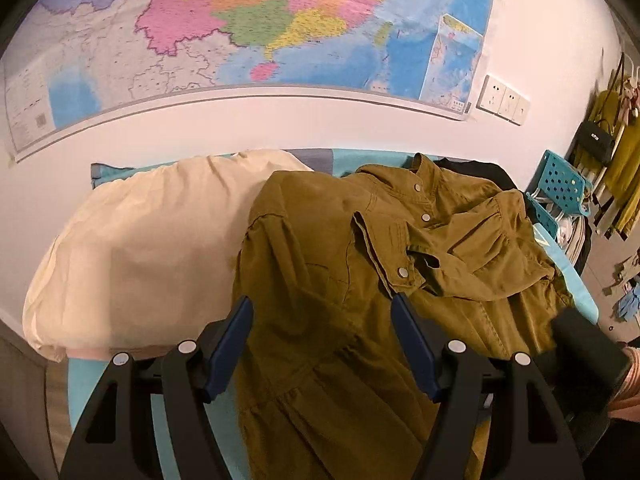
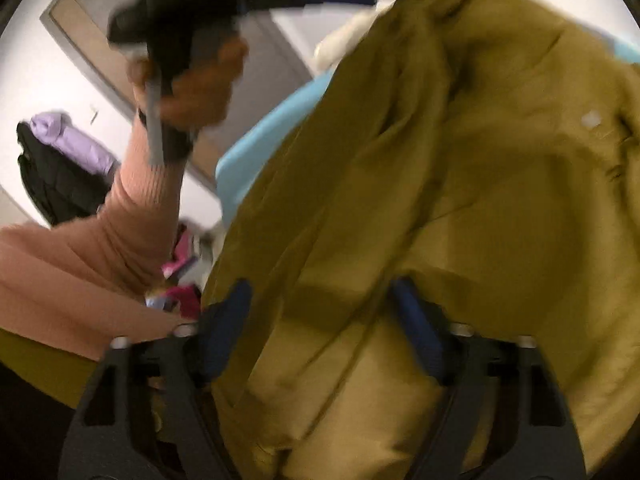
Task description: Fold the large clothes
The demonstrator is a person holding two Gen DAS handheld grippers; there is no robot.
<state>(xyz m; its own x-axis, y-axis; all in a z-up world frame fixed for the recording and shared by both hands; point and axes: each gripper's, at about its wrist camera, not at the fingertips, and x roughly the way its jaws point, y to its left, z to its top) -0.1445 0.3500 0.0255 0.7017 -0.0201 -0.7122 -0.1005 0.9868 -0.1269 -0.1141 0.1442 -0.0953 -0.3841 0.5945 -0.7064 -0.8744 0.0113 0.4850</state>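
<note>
An olive-green button-up garment (image 1: pixel 360 280) with snap buttons lies spread and rumpled on a light blue bed sheet (image 1: pixel 576 280). My left gripper (image 1: pixel 322 312) is open, its blue pads wide apart just above the garment's middle, holding nothing. In the blurred right wrist view the same olive garment (image 2: pixel 460 200) fills the frame. My right gripper (image 2: pixel 322 300) is open with cloth lying between its blue pads. The left gripper (image 2: pixel 192 20) and the hand holding it show at the top of the right wrist view.
A cream pillow (image 1: pixel 140 248) lies left of the garment against the wall under a large map (image 1: pixel 240 28). A teal perforated chair (image 1: pixel 560 184) and hanging clothes (image 1: pixel 616 152) stand at the right. Black clothing (image 1: pixel 484 170) lies behind the garment.
</note>
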